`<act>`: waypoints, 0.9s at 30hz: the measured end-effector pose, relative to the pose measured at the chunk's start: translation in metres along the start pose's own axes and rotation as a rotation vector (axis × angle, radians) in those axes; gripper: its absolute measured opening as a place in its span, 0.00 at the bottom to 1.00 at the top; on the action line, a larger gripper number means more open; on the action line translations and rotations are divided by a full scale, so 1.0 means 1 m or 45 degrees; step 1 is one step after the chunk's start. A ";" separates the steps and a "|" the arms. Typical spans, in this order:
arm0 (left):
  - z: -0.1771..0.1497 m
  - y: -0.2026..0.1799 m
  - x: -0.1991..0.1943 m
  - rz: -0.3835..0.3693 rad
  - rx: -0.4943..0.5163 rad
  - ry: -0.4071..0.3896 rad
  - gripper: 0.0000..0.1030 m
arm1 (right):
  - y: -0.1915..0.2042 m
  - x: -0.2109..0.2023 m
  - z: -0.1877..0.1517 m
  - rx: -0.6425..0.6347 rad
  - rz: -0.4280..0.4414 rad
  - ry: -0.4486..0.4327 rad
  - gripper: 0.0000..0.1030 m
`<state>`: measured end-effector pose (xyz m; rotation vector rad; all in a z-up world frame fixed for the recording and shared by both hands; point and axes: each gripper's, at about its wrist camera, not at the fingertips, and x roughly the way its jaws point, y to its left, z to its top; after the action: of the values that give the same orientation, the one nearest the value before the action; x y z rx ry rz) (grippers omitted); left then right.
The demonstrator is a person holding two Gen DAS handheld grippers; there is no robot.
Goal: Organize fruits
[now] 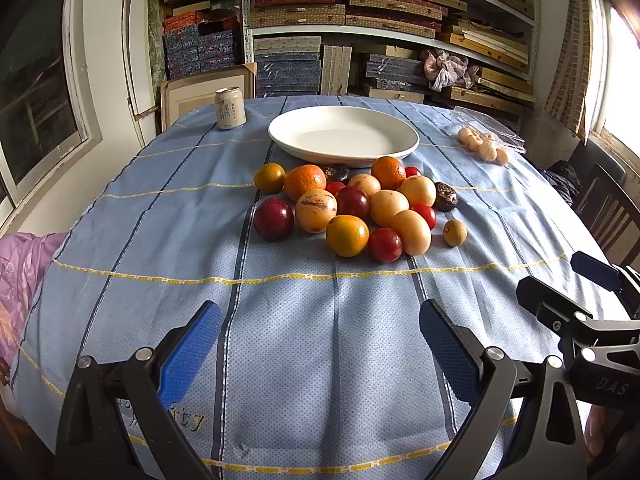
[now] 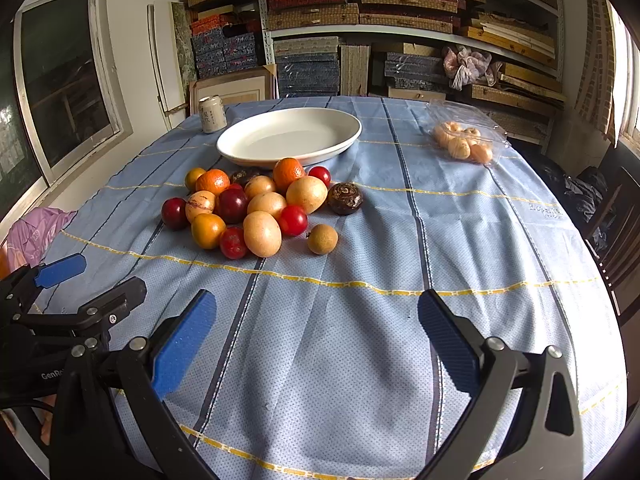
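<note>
A pile of fruit [image 1: 352, 208] [image 2: 256, 208] lies on the blue tablecloth: oranges, pale yellow round fruits, dark red plums, small red tomatoes and two dark wrinkled fruits. One small tan fruit [image 1: 455, 233] [image 2: 322, 239] sits apart on the right of the pile. Behind the pile stands an empty white plate [image 1: 304, 120] [image 2: 256, 128]. My left gripper [image 1: 320, 344] is open over bare cloth, well short of the pile. My right gripper [image 2: 316, 332] is open too, also near the front edge. Each gripper shows at the side of the other's view.
A drinks can [image 1: 230, 108] [image 2: 212, 114] stands at the back left of the table. A clear plastic box of pale round fruits [image 1: 484, 144] [image 2: 464, 140] sits at the back right. Shelves of boxes fill the wall behind. A dark chair [image 1: 608, 208] stands at the right.
</note>
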<state>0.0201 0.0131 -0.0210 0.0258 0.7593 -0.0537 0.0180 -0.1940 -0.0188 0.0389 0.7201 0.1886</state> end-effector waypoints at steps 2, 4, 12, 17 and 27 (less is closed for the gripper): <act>0.000 0.000 0.000 -0.002 -0.002 0.001 0.97 | 0.000 0.000 0.000 0.001 0.000 -0.001 0.96; 0.000 0.000 0.001 0.001 -0.001 0.003 0.97 | 0.000 0.000 0.000 0.001 0.001 -0.001 0.96; -0.001 0.002 0.001 0.002 -0.010 0.008 0.97 | 0.000 0.000 0.000 0.000 0.002 -0.001 0.96; -0.001 0.004 0.002 0.002 -0.014 0.011 0.97 | 0.000 0.000 0.000 0.000 0.001 0.000 0.96; -0.002 0.004 0.004 0.004 -0.010 0.017 0.97 | 0.002 0.002 0.000 0.004 0.005 0.009 0.96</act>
<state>0.0220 0.0173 -0.0248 0.0197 0.7727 -0.0478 0.0188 -0.1919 -0.0201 0.0428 0.7277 0.1913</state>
